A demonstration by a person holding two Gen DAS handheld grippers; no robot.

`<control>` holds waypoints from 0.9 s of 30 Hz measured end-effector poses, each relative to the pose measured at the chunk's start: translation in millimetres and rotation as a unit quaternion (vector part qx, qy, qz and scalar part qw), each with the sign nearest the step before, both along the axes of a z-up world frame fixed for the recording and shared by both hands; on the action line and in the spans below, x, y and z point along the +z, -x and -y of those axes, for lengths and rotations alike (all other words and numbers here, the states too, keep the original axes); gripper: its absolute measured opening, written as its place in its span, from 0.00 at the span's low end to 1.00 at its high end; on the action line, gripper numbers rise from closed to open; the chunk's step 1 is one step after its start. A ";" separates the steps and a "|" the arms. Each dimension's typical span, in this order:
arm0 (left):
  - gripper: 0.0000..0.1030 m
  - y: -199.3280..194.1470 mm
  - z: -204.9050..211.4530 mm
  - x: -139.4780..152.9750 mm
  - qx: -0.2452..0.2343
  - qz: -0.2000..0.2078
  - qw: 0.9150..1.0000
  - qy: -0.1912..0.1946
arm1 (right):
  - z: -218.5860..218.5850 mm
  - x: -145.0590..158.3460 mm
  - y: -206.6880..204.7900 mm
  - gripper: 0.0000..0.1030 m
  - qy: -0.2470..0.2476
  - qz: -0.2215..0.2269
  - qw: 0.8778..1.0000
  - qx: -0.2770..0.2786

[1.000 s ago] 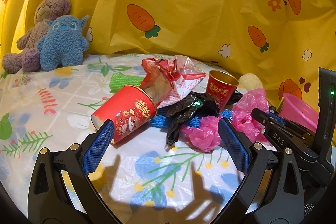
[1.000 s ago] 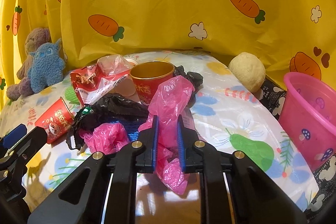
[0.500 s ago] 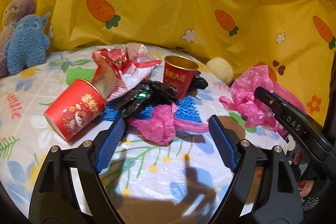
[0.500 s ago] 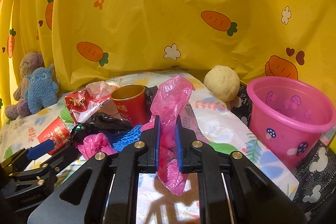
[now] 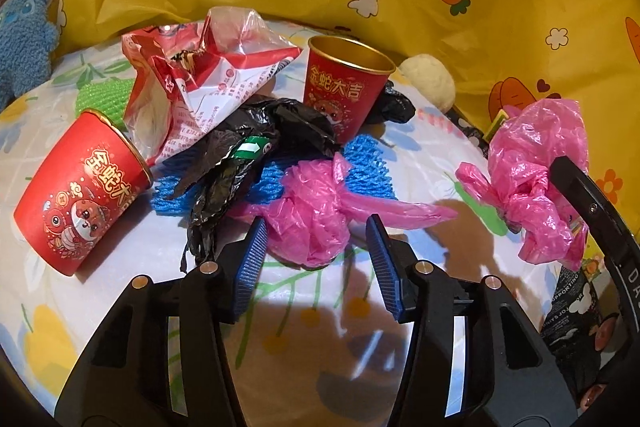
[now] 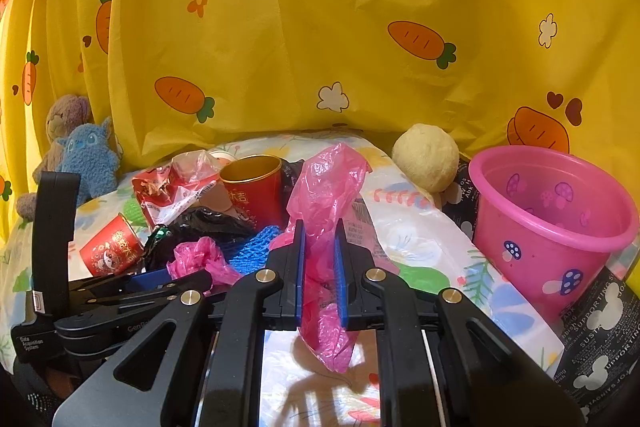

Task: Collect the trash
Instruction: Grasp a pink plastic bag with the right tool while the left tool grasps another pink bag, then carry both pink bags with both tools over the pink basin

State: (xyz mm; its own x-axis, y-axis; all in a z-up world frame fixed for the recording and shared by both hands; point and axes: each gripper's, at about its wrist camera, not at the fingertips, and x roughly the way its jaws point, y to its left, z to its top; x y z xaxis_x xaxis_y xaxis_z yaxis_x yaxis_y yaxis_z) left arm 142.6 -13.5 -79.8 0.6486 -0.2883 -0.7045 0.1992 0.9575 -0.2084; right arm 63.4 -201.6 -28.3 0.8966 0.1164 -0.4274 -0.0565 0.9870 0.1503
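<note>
Right gripper (image 6: 319, 259): clenched on a crumpled pink plastic bag (image 6: 326, 187), which sticks up above the pads and hangs below them, lifted off the tablecloth.
Left gripper (image 5: 316, 259): jaws spread wide, gripping nothing, one pad on each side of a second pink bag (image 5: 310, 223) that lies on the cloth; I can't tell whether the pads touch it.
Pile just beyond: black plastic bag (image 5: 256, 147) draped over a blue mesh sleeve (image 5: 364, 167), a torn red-and-white snack wrapper (image 5: 208, 75), an upright red cup (image 5: 344, 87) and a tipped red cup (image 5: 84, 195) on its side to the left.
Pink bin (image 6: 552, 219): to the right of the held bag, well apart from it; the part of its inside that shows looks bare.
Done so far: one piece picked up and none visibly binned, so I'd call this the very start.
Left to do: drop the held bag in the bin, close on the second pink bag, then clear both cups, the wrapper, the black bag and the mesh.
Bystanders: blue plush toy (image 6: 90, 159) and a yellow ball (image 6: 426, 157), likely not trash.
</note>
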 end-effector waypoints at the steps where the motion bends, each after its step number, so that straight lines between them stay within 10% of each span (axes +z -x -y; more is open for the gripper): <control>1: 0.41 -2.4 -0.5 -2.3 0.000 -0.008 1.000 0.002 | -0.1 -0.6 0.0 0.13 0.000 -0.001 1.000 0.001; 12: 0.21 -3.0 -4.2 -2.6 -0.002 -0.005 1.000 0.025 | 6.0 -3.4 3.9 0.13 -0.006 -0.004 1.000 0.001; 27: 0.20 50.3 6.5 53.1 -0.050 0.081 0.993 0.068 | 23.5 6.4 22.2 0.13 -0.010 0.017 1.000 -0.019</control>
State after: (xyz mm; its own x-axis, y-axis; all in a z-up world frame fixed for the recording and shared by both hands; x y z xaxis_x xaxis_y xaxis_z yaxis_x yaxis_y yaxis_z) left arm 92.3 -20.0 -26.8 0.7130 -0.4428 -0.5436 0.3340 0.8962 -0.2919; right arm 41.3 -225.1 -21.9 0.9146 0.0906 -0.3940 -0.0250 0.9854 0.1685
